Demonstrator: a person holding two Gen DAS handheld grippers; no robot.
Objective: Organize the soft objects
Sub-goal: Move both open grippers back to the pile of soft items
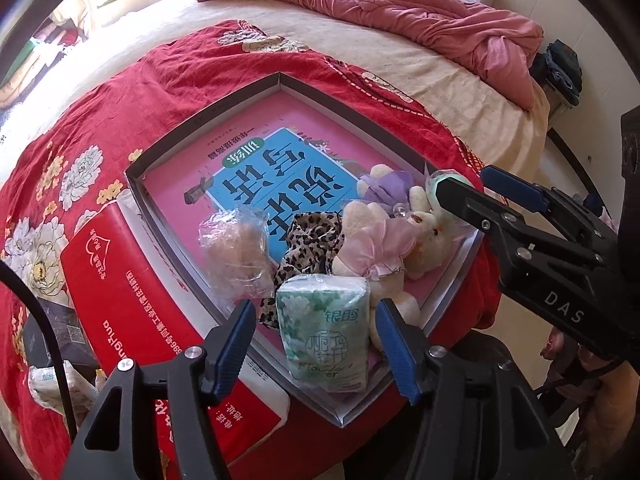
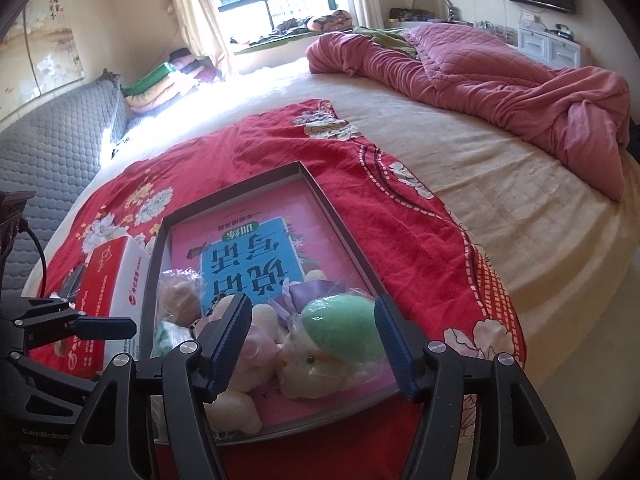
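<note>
Between the spread pads of the left claw [image 1: 316,348] stands a green tissue pack [image 1: 324,332], untouched, at the tray's [image 1: 200,120] near corner. Right claw [image 2: 312,344], also spread wide, hovers over a bagged green sponge [image 2: 344,328] and plush rabbit [image 2: 308,372]. Leopard cloth [image 1: 316,236] and bagged puff [image 1: 236,252] lie beside them; red bedspread [image 1: 100,128] beneath.

Right gripper [image 2: 312,344] fingers spread above green sponge [image 2: 340,330] in tray [image 2: 336,216].
</note>
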